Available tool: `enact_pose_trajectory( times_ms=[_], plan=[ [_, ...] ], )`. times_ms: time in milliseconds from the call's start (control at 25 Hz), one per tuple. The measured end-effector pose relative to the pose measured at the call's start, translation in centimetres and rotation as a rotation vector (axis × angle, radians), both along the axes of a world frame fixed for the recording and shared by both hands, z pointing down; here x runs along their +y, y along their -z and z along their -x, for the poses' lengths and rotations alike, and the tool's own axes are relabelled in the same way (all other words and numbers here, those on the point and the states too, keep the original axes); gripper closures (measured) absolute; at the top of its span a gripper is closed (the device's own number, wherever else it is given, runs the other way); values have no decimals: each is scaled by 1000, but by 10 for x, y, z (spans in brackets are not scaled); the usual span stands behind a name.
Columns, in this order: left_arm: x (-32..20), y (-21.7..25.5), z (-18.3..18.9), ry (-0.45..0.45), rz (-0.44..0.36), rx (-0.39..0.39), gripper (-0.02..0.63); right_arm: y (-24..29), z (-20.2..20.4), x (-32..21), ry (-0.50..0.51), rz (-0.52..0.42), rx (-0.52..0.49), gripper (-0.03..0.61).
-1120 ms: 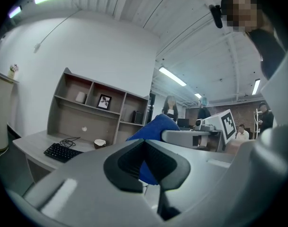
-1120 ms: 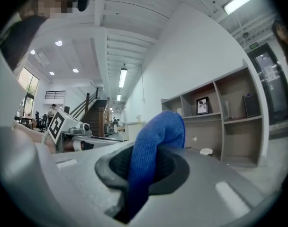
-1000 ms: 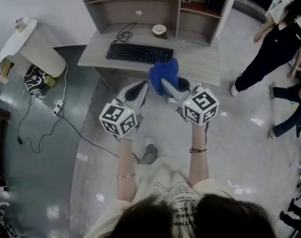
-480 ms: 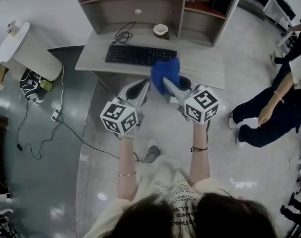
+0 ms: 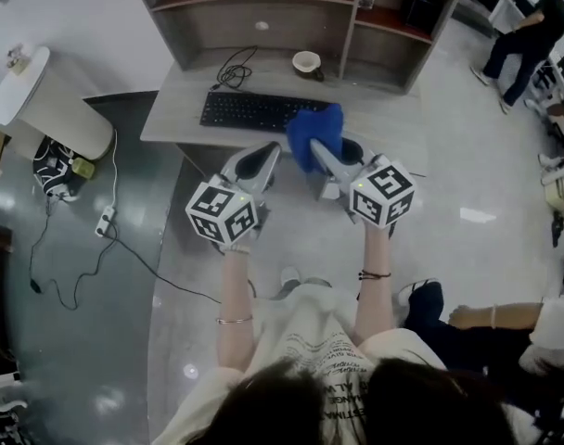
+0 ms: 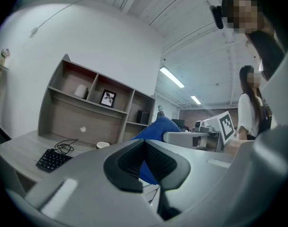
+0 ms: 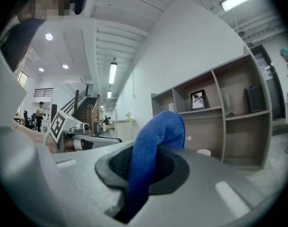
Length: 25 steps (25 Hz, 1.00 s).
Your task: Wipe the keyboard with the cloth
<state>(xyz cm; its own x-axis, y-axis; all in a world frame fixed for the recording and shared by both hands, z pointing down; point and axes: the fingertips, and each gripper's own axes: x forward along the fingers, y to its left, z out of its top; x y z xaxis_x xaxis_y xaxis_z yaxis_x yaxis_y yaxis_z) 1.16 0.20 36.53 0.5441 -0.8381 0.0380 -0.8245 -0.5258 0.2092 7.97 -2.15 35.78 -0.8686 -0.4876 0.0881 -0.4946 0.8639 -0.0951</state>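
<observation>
Currently the desk [image 5: 379, 123] carries the black keyboard [image 5: 254, 111], the blue cloth [image 5: 317, 135] hovers at its right end pinched in the right gripper [image 5: 316, 148], the left gripper [image 5: 267, 153] is closed on nothing; risk: the bunched cloth slips out when dragged across keys.

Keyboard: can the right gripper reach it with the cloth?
Probably yes. The right gripper holds the cloth near the desk edge; the keyboard lies uncovered just left, nothing between.
</observation>
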Motion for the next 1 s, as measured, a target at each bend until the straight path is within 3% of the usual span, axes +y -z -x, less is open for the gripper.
enact_pose_trajectory(
  times_ms=[480,1000],
  plan=[
    [-38,5,12,-26,-16,2,615,2,-6,-45,-68,1,-16,520],
    [-102,3,6,-15,0,24,615,3,-6,-109,-31,19,-35,520]
  ],
)
